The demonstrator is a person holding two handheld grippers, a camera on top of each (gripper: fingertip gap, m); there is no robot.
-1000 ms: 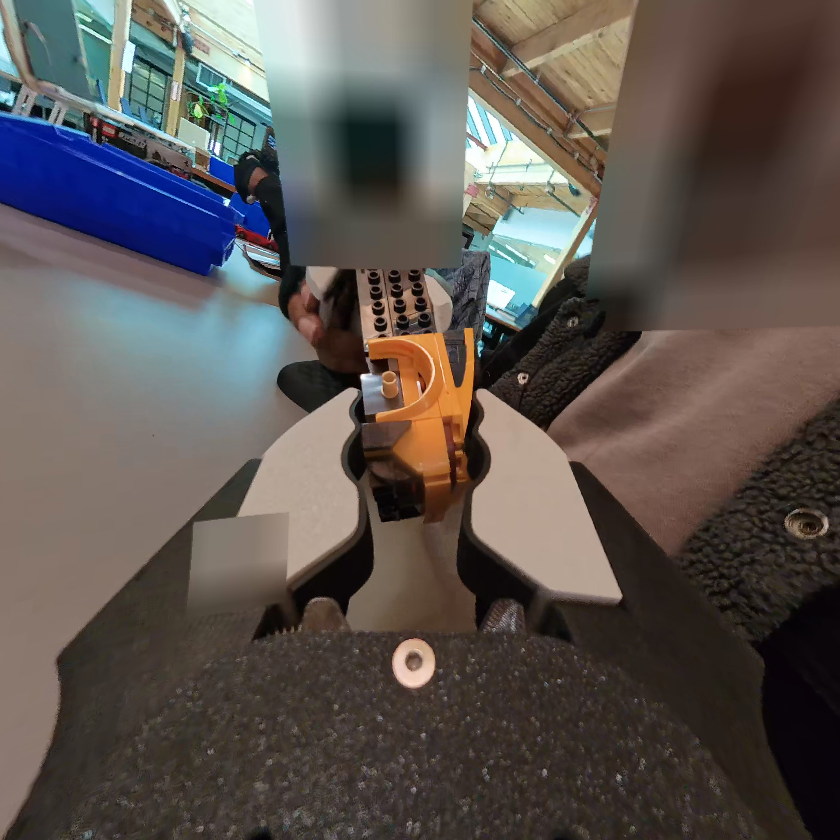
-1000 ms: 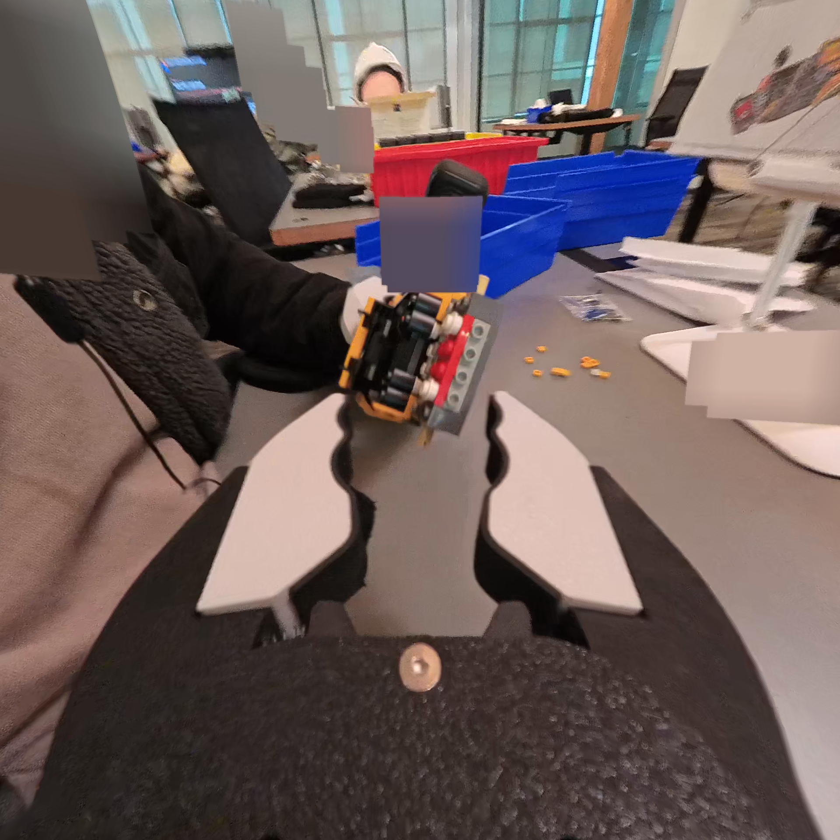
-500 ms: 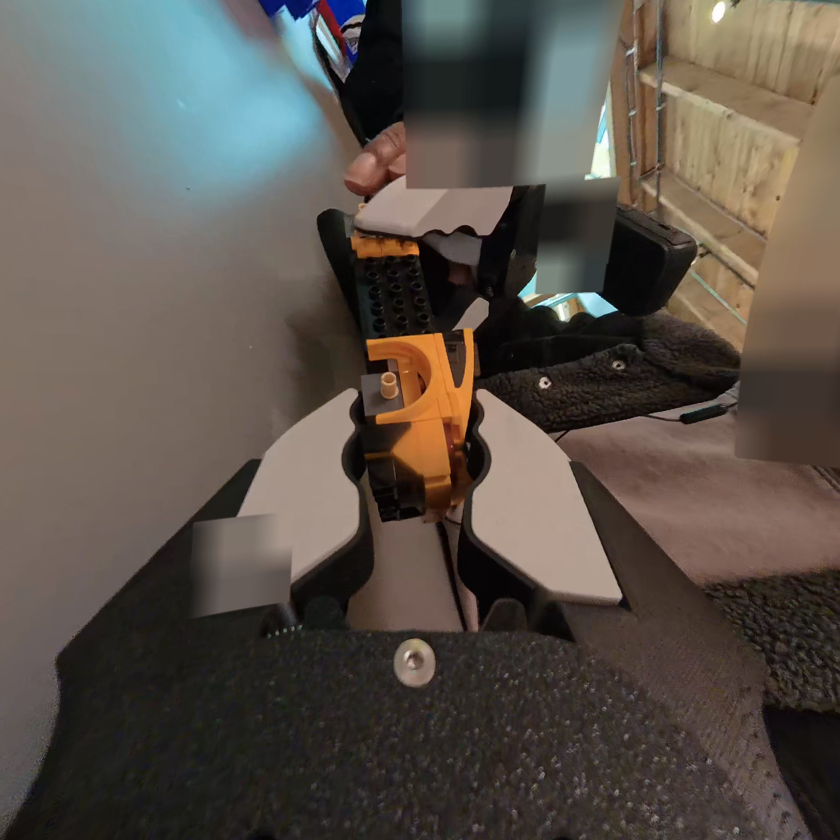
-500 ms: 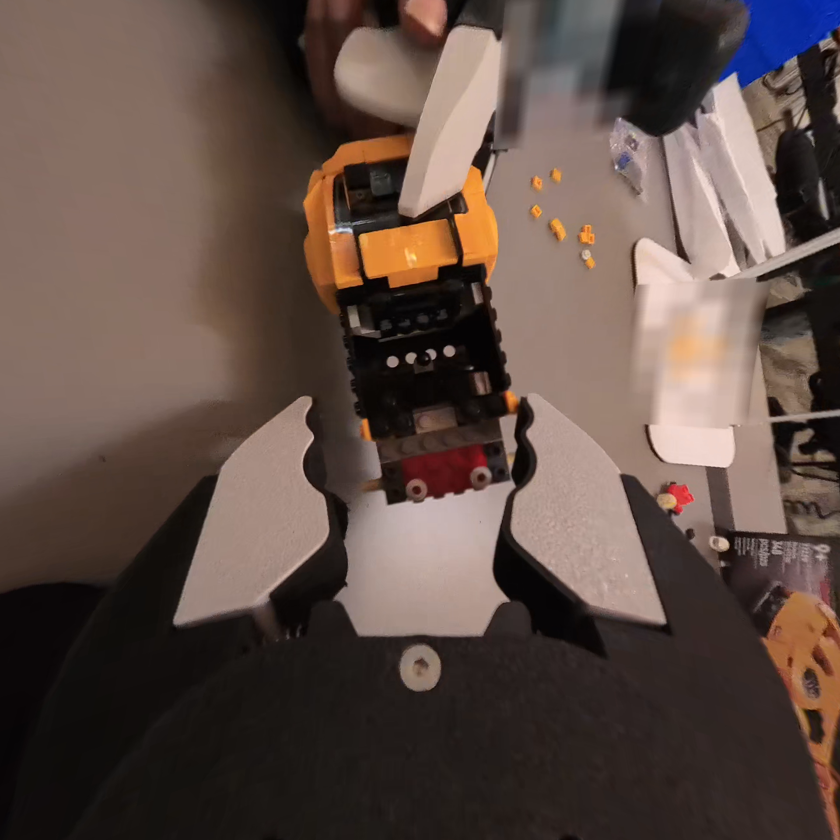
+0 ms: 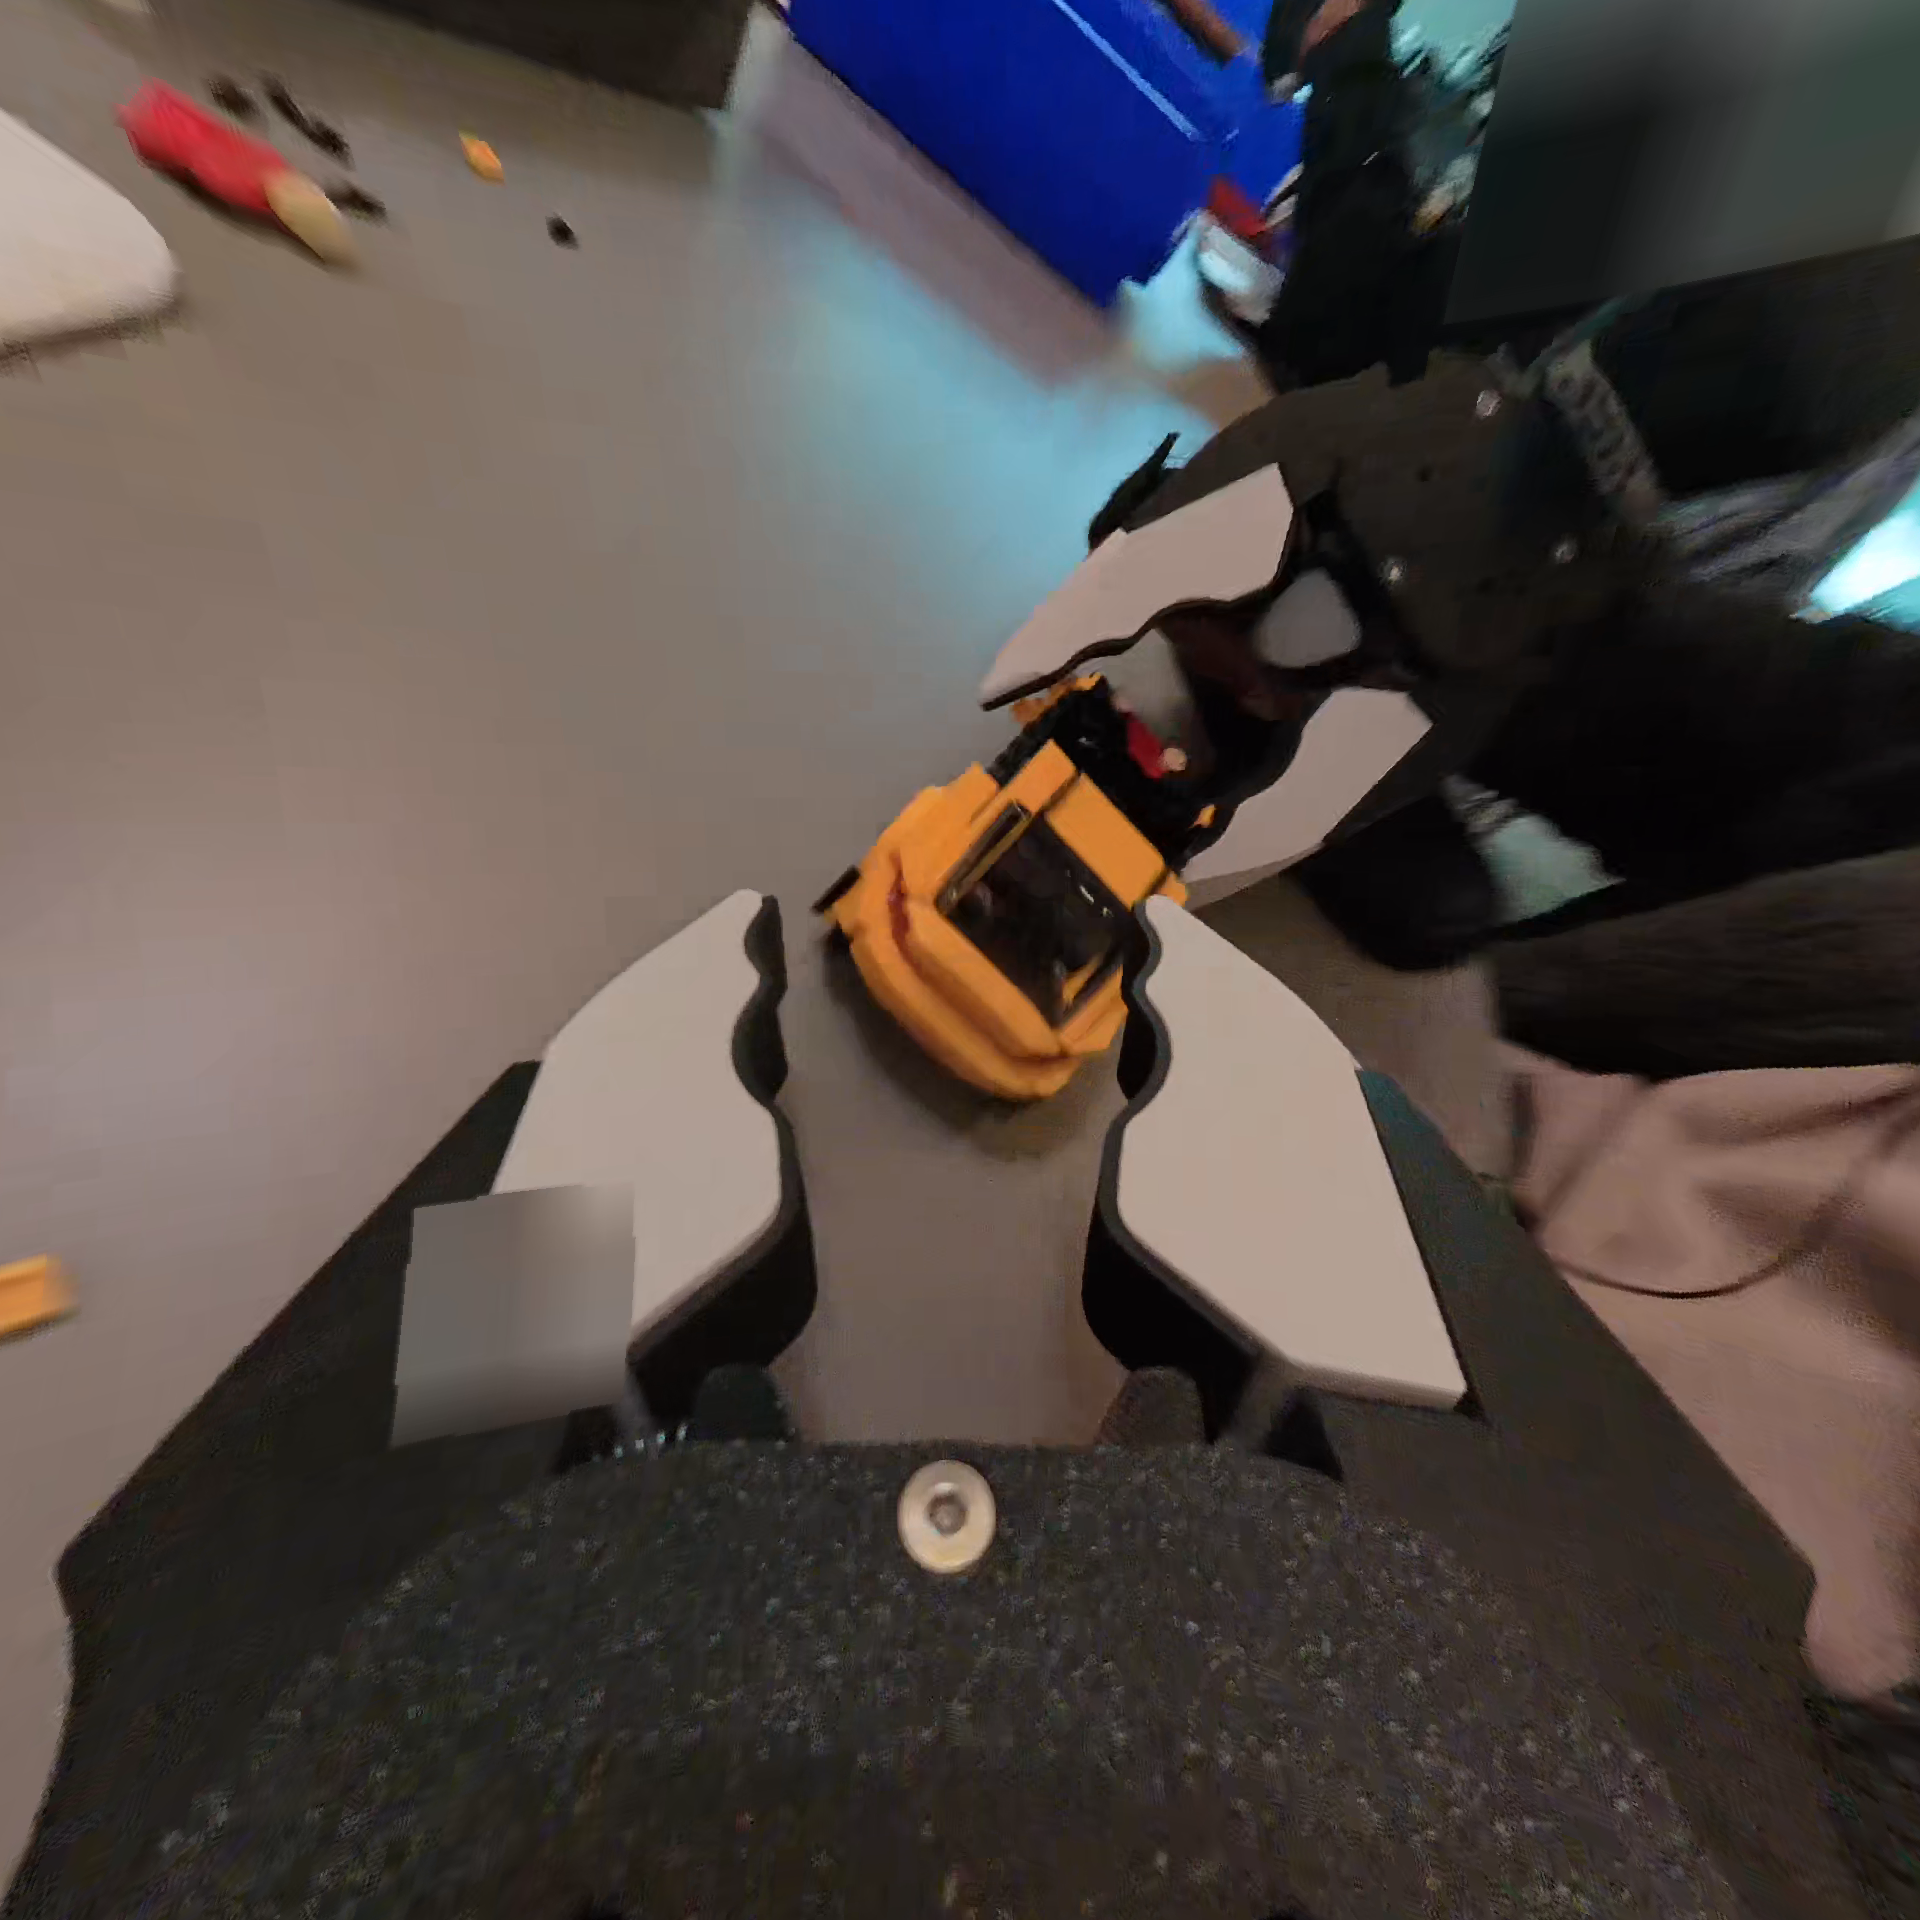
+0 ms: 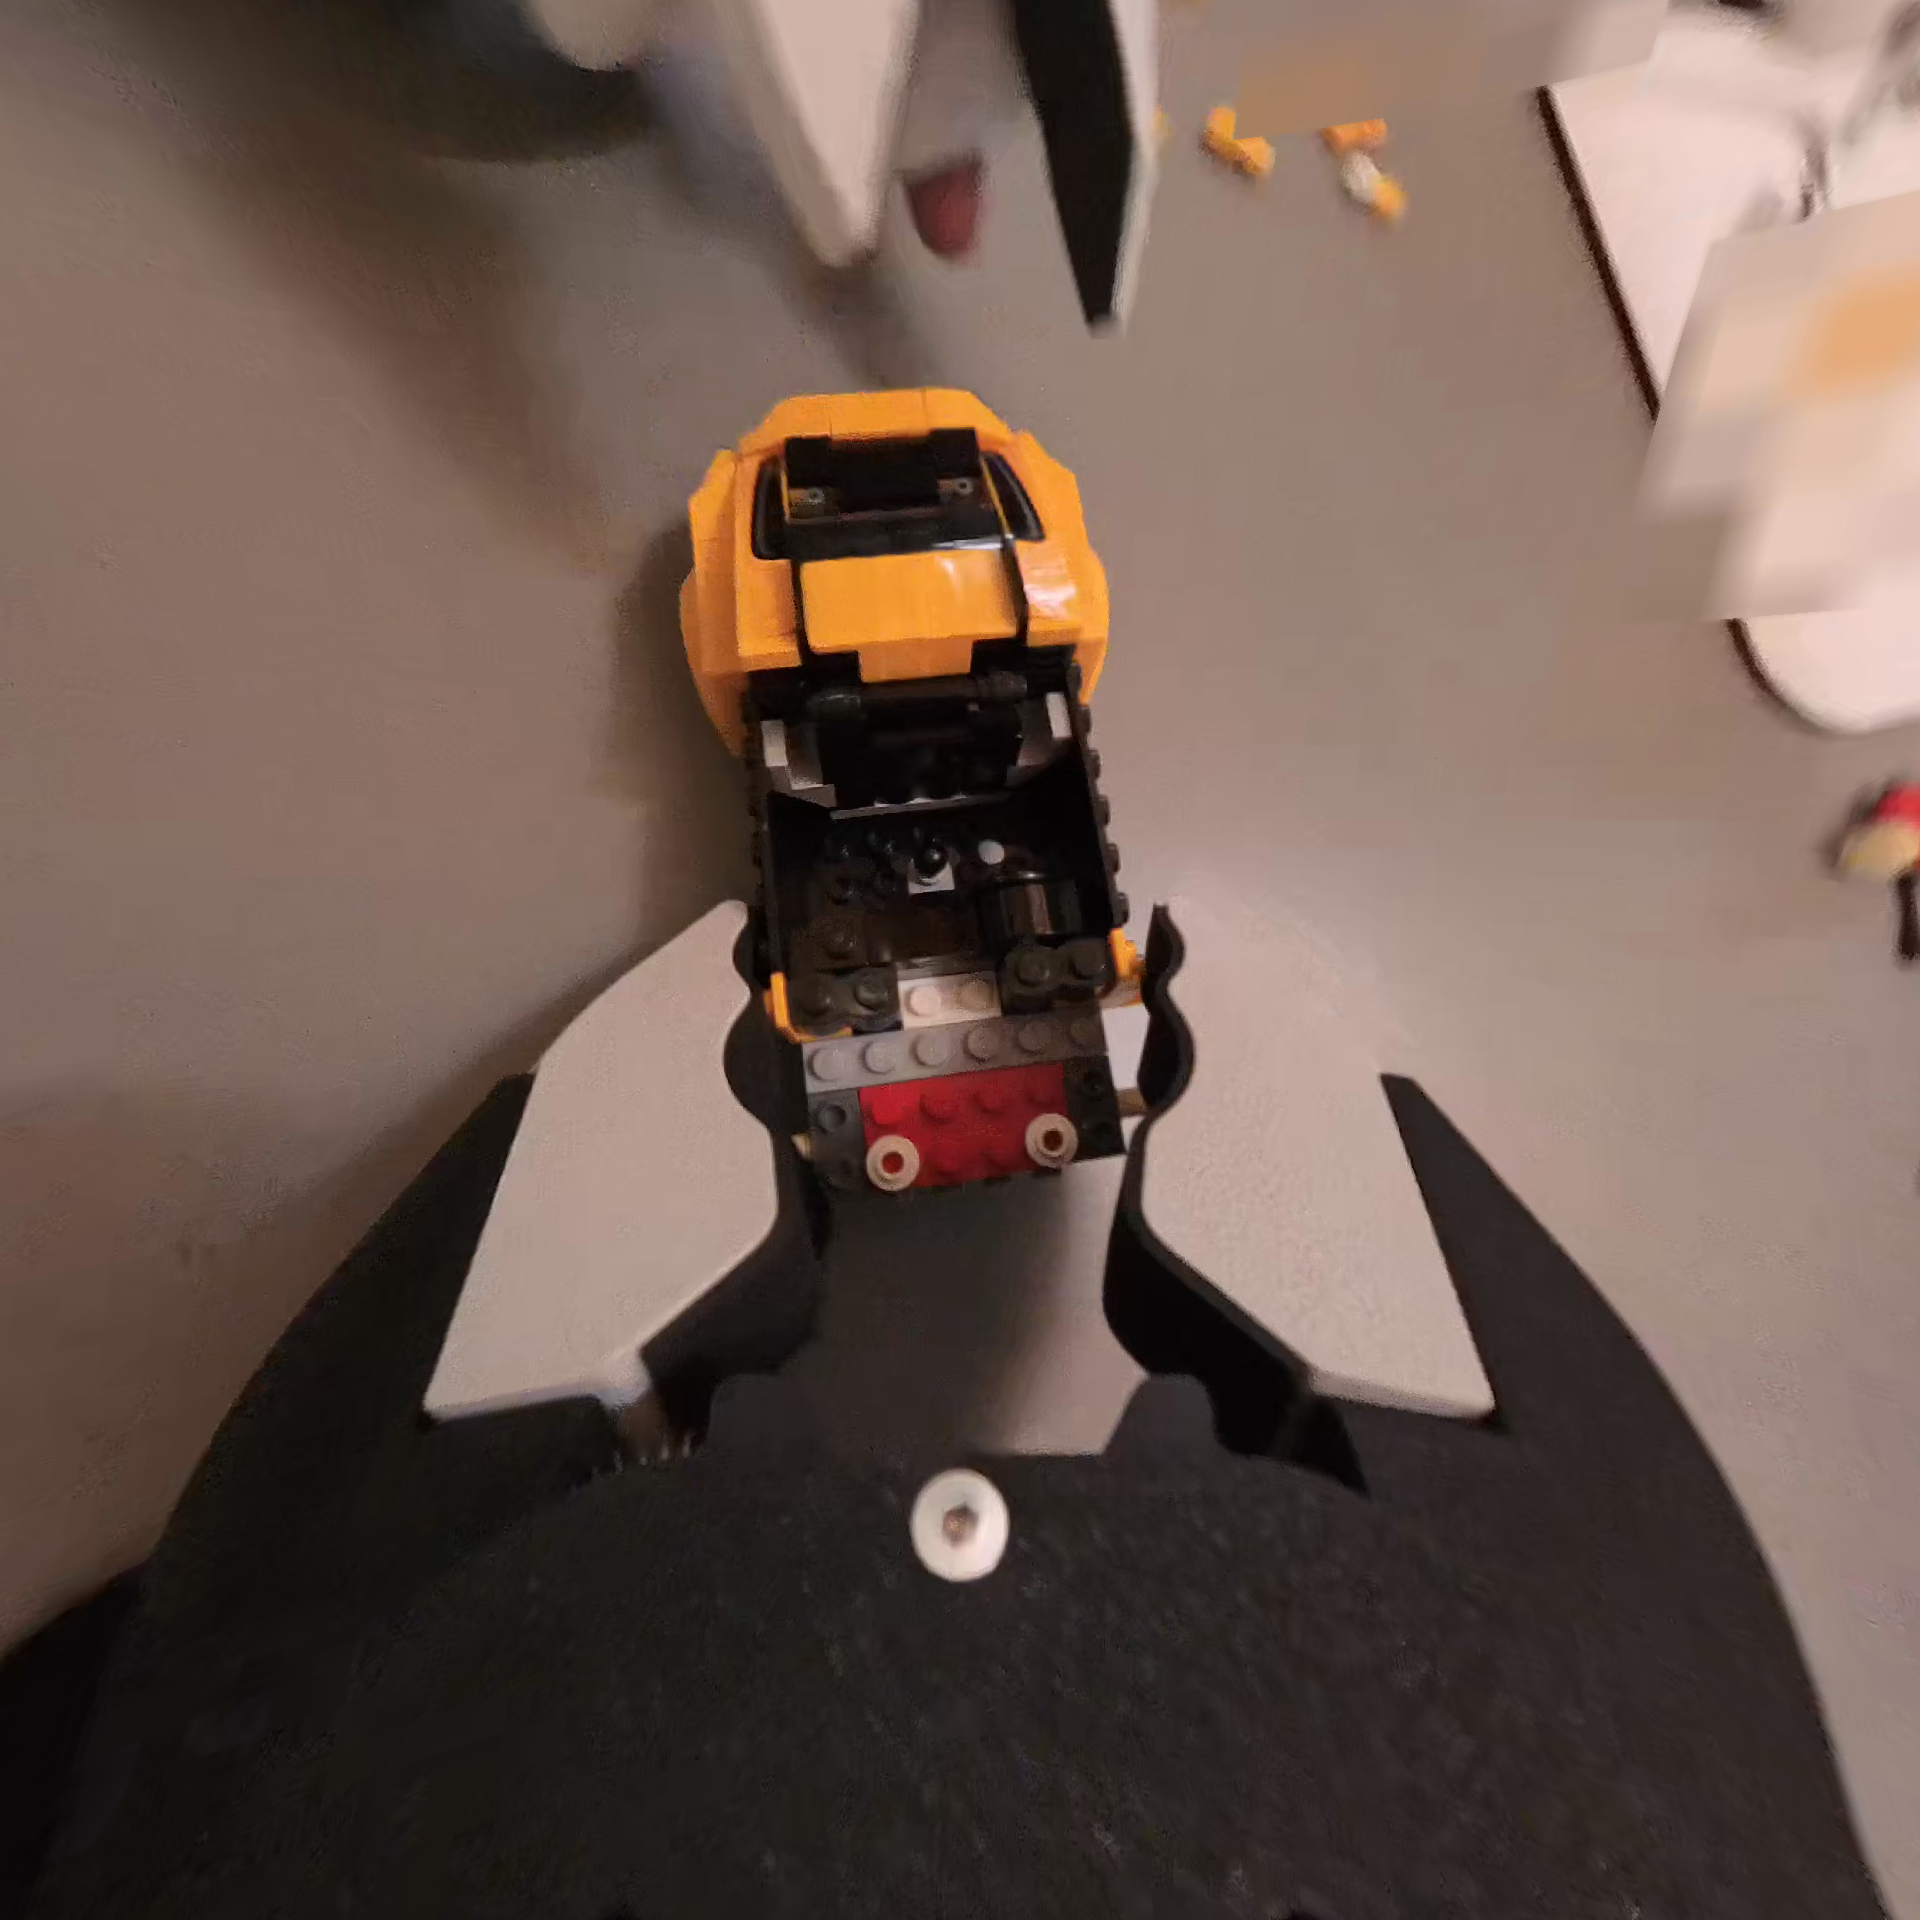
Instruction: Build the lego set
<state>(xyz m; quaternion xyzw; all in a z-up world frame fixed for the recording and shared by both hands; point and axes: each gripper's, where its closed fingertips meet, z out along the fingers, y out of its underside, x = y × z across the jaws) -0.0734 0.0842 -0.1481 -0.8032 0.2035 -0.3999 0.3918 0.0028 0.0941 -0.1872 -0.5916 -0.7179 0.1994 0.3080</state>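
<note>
Left gripper (image 5: 951,925): jaws spread, nothing clamped; a clear gap shows between its left finger (image 5: 665,1049) and the toy car, while the right fingertip sits just beside the car's orange end, contact uncertain.
Right gripper (image 6: 951,1039): jaws set around the rear of the toy car; both fingers lie close along its sides, but whether the pads press cannot be told.
Toy car (image 6: 914,748): orange and black brick build, red and grey bricks at the near end in the right wrist view; it lies on the grey table (image 5: 416,623), between the two grippers.
Loose pieces: small orange bricks (image 6: 1299,156) far right on the table; a red piece (image 5: 208,161) far left.
Blue bin (image 5: 1018,135): at the far edge.
</note>
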